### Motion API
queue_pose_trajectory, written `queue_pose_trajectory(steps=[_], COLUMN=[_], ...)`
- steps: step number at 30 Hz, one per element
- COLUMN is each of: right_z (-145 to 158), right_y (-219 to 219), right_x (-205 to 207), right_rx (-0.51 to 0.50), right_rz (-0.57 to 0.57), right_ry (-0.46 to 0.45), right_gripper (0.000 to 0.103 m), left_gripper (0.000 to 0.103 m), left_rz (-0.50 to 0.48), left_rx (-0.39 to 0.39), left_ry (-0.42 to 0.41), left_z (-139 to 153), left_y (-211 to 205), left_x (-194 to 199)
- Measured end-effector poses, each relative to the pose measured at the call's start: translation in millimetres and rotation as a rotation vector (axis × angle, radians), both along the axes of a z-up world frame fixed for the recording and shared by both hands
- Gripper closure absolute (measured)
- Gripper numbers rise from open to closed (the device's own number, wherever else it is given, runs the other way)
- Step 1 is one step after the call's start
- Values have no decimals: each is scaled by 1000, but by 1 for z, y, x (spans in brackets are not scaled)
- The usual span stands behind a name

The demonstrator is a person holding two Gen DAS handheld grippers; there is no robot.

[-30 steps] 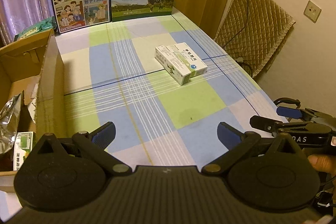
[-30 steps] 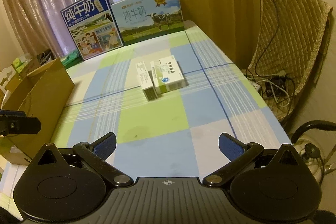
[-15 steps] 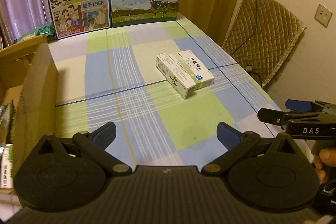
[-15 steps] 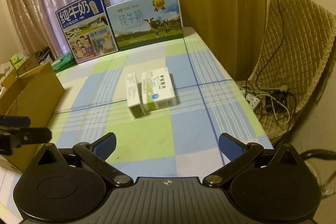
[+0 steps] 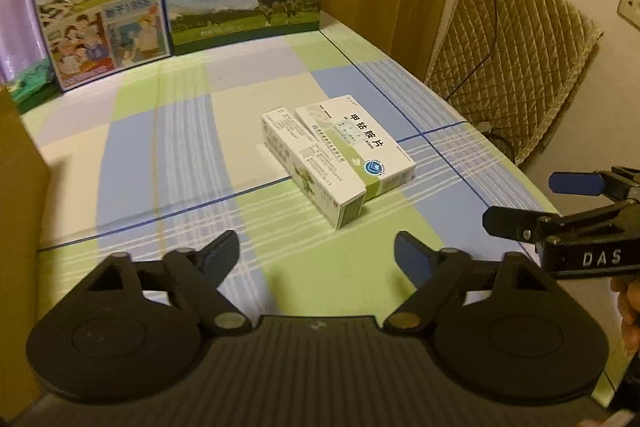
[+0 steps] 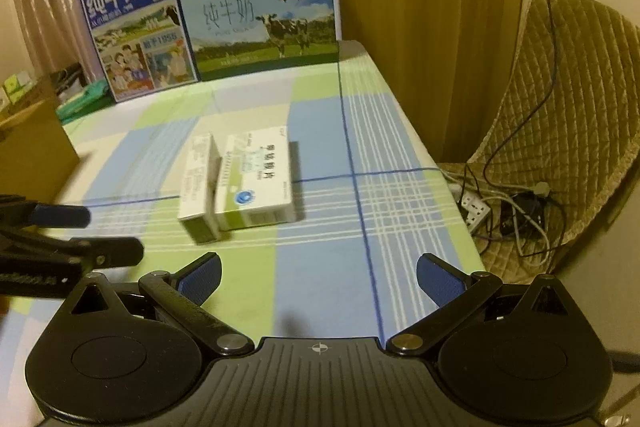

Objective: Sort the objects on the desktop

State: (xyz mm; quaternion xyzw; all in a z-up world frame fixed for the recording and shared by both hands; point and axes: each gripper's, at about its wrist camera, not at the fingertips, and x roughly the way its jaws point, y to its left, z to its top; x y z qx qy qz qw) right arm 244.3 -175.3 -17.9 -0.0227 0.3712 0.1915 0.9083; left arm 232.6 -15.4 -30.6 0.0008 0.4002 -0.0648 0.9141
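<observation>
Both my grippers, left (image 5: pixel 317 251) and right (image 6: pixel 318 277), have closed in on the two medicine boxes (image 5: pixel 338 157) mid-table (image 5: pixel 132 163), jaws wide open and empty; pickup comes next.

Both the left gripper (image 5: pixel 317 253) and the right gripper (image 6: pixel 319 275) hover side by side, fingers spread wide, holding nothing.

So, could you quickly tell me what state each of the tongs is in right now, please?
Left tongs: open, holding nothing.
Right tongs: open, holding nothing.
</observation>
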Motion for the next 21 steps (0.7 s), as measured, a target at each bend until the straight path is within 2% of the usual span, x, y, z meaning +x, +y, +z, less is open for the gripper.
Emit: queue_pose_trajectory(steps=[7, 12, 16, 18, 21], right_z=[-17, -26, -32, -34, -35], right_y=[5, 9, 11, 13, 18], right_x=[20, 29, 37, 40, 45], right_rx=[-27, -40, -47, -45, -37], right_rz=[22, 38, 39, 41, 54], right_ry=[8, 0, 2, -1, -10], right_gripper=[2, 2, 2, 2, 2], left_gripper=[35, 53, 60, 72, 78], left_rz=[-9, 3, -3, -10, -10], left_rx=[-31, -17, -3, 7, 33], left_ry=[-4, -1, 2, 6, -1], left_z=[-20, -32, -39, -42, -43], left_y=[-16, -20, -17, -15, -8], left_x=[31, 50, 61, 62, 59])
